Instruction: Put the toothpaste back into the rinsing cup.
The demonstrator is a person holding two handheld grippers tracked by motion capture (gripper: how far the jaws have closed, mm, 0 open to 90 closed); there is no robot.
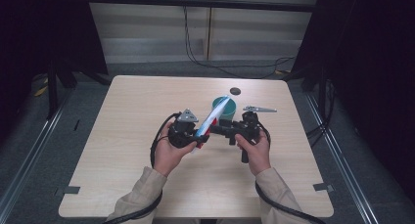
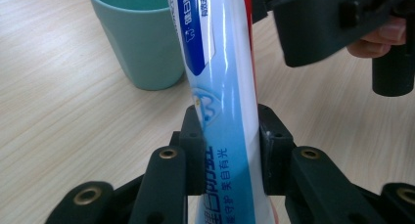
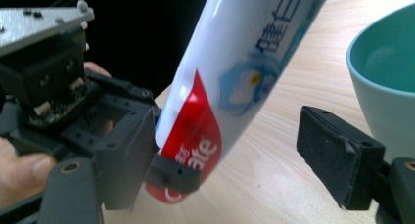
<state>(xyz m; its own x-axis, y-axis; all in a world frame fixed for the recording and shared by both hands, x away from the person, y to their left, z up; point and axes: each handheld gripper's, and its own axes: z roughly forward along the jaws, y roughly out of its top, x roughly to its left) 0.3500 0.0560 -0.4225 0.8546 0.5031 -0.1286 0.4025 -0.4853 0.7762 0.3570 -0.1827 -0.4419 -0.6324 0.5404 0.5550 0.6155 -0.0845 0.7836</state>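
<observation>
Left gripper is clamped on the tube beside the cup; right gripper hangs open around it. Probably closes next for a handover.

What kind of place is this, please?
Probably a lab or recording room: a bare wooden table ringed by black curtains, with loose cables on the grey floor.

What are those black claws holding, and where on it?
The left gripper pinches the toothpaste tube near its lower end. The right gripper is open, holding nothing.
</observation>
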